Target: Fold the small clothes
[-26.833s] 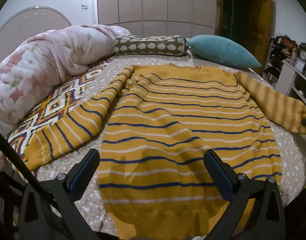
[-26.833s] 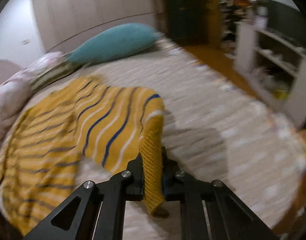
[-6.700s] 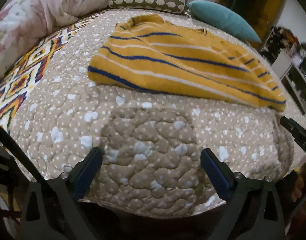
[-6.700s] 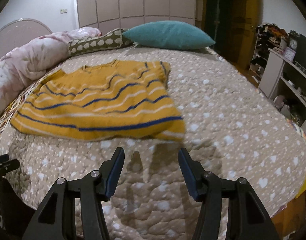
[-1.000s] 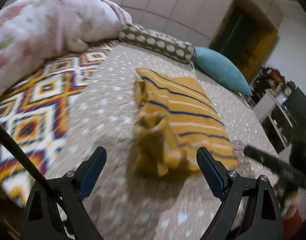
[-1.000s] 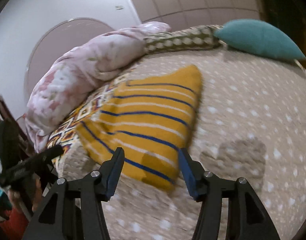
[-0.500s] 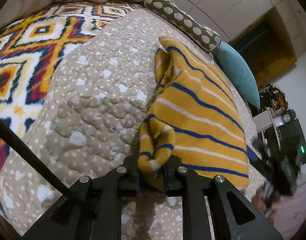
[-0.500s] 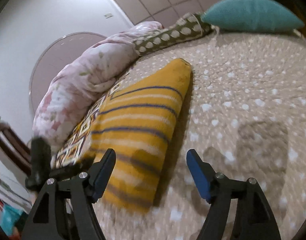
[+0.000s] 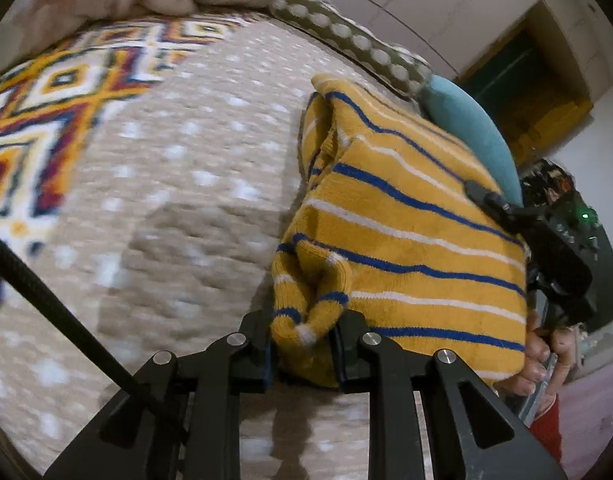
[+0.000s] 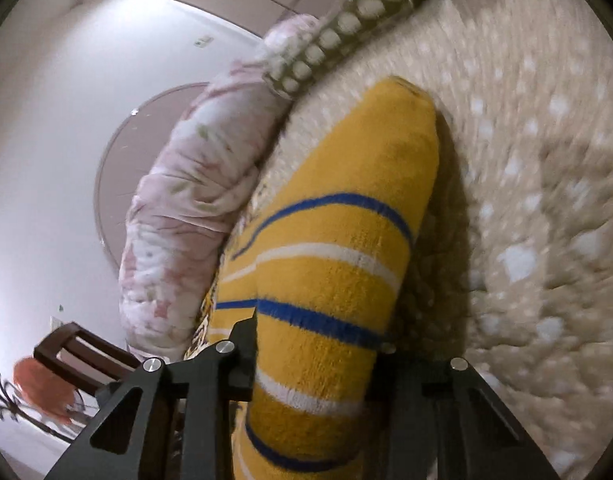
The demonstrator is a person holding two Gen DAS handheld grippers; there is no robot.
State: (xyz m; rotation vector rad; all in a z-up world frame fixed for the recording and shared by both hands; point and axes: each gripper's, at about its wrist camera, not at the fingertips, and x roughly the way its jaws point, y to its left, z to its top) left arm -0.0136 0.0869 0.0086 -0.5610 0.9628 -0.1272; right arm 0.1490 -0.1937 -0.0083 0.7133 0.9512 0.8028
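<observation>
On the bed's dotted beige quilt [image 9: 194, 184], near its foot edge, lies the folded yellow striped sweater [image 9: 406, 248]. Left gripper [image 9: 302, 344] pinches the bunched sleeve end at the sweater's near corner, jaws drawn close on the knit. Right gripper [image 10: 316, 356] has just been closing; thick folded sweater edge sits between its jaws, both pads against the fabric. Spotted bolster [image 9: 346, 36] and teal pillow [image 9: 466, 120] at the head edge. Pink duvet [image 10: 194, 200] heaped along one side.

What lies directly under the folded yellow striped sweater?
The sweater rests on the beige dotted quilt. Whatever lies beneath its middle is covered and cannot be seen.
</observation>
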